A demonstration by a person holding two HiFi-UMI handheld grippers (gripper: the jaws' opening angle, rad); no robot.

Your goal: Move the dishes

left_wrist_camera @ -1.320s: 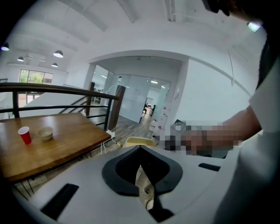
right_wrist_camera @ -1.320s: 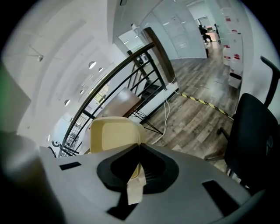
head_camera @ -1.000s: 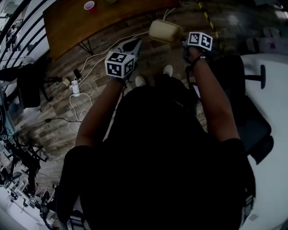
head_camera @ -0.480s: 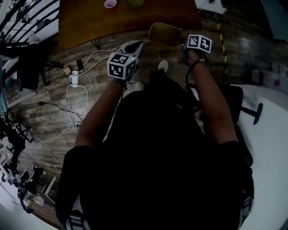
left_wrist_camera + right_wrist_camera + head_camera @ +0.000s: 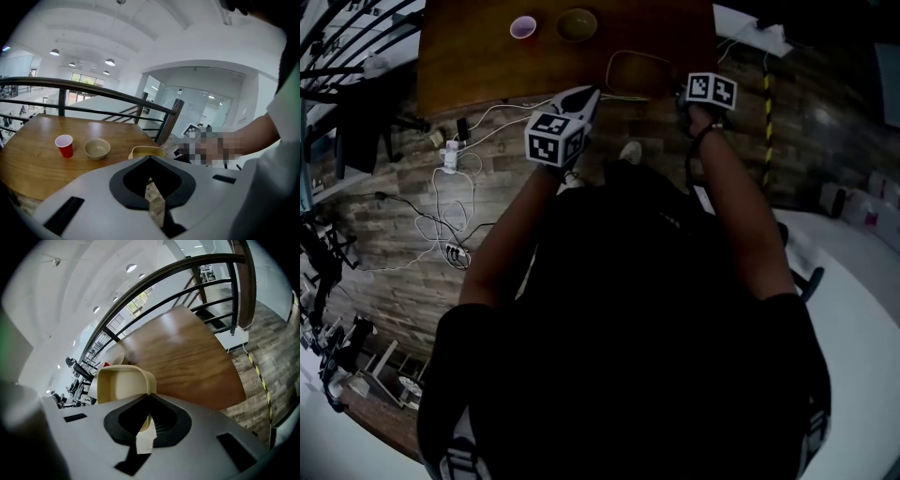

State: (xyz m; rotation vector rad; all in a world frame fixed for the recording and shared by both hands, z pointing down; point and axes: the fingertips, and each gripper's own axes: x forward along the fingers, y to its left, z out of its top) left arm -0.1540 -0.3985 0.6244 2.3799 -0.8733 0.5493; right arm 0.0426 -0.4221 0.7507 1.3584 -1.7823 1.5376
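Dish not yet placed.
Our right gripper (image 5: pixel 149 398) clamps the dish (image 5: pixel 118 382) at the table (image 5: pixel 469 58) edge; our left gripper (image 5: pixel 150 158) is closed, empty; set-down remains.

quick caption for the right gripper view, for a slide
Right gripper clamps the rim of a cream square dish, with a brown wooden table beyond.

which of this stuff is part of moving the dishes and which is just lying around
Job: cream dish, clamped in the right gripper; bowl and red cup on the wooden table.
Lying about: floor cables, power strip, black railing.
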